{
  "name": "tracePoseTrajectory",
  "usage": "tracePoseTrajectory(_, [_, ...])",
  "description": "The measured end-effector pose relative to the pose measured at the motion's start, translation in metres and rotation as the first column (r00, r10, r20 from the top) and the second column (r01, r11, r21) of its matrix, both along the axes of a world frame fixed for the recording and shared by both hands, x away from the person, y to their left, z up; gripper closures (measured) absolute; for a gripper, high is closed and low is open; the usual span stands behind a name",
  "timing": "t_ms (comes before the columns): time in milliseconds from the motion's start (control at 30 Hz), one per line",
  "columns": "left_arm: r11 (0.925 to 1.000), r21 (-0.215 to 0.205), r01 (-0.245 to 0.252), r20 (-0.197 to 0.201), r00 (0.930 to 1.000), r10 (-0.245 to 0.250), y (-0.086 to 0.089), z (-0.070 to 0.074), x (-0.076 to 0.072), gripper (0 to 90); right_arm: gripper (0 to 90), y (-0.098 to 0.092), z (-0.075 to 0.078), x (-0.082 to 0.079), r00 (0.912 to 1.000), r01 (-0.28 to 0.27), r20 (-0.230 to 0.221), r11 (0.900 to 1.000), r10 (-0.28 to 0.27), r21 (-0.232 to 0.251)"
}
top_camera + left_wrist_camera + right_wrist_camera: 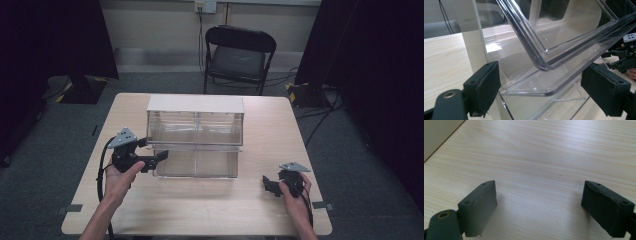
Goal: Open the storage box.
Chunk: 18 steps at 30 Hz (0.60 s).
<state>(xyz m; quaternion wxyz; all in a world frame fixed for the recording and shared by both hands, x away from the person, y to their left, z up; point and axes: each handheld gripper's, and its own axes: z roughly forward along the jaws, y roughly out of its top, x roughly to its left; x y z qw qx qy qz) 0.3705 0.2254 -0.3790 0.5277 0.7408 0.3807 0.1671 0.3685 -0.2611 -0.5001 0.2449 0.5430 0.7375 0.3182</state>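
The left gripper [540, 87], jaws spread, straddles the tilted drawer's [564, 50] front lip; it should close squarely there. The right gripper [539, 207] hangs released over the worktop [544, 152].

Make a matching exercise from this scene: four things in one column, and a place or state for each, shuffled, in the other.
Things:
1. left gripper
2. right gripper
3. clear bin
4. chair

Places or states:
A. on the floor beyond the table
B. open over bare tabletop, near the right edge
C. mid-table, front drawer tilted open
D. open at the bin's left front corner

Pairs: 1-D, 2-B, 3-C, 4-A
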Motion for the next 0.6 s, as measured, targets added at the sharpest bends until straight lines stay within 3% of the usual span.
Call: tracePoseTrajectory(600, [1.0000,0.001,-0.001,0.004,1.0000,0.001,-0.0002,0.0005,-0.0006,15.8,12.2,0.0000,0.0000,0.0000,1.0000,0.000,0.000,1.000,0.000,0.000])
